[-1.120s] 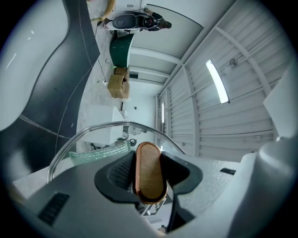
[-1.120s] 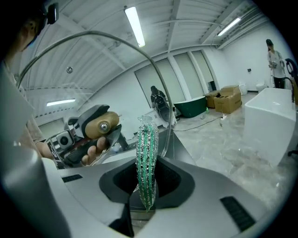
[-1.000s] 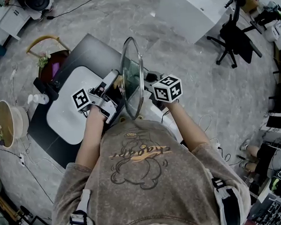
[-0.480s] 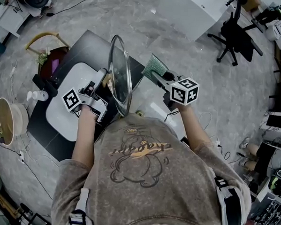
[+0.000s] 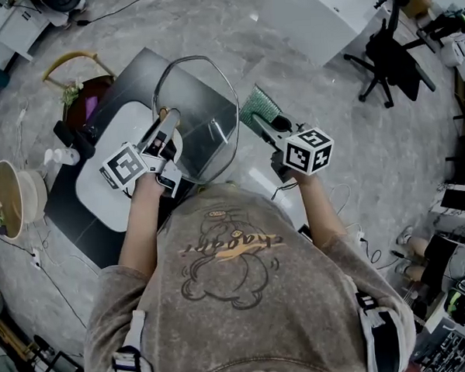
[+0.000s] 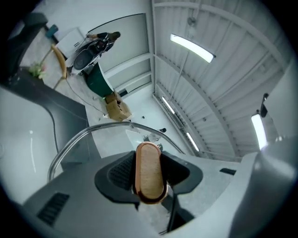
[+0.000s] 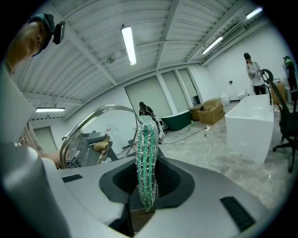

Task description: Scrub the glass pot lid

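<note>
Glass pot lid (image 5: 202, 121) held up, green scrubber (image 7: 147, 139) beside it
Left gripper (image 6: 150, 174) clamps the lid's wooden knob (image 6: 149, 160) over the bench (image 5: 138, 81); right gripper (image 7: 146, 179) pinches the scrubber — a hard push could twist the lid loose.

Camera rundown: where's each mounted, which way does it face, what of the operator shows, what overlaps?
Head view: on the person's head, facing steeply down; torso, forearms, left gripper, right gripper.
Left gripper view: on that gripper, along its jaws, toward the ceiling; jaws clamp the wooden knob.
Right gripper view: likewise; jaws clamp the green scrubber.
Shared: all three show the glass pot lid.
</note>
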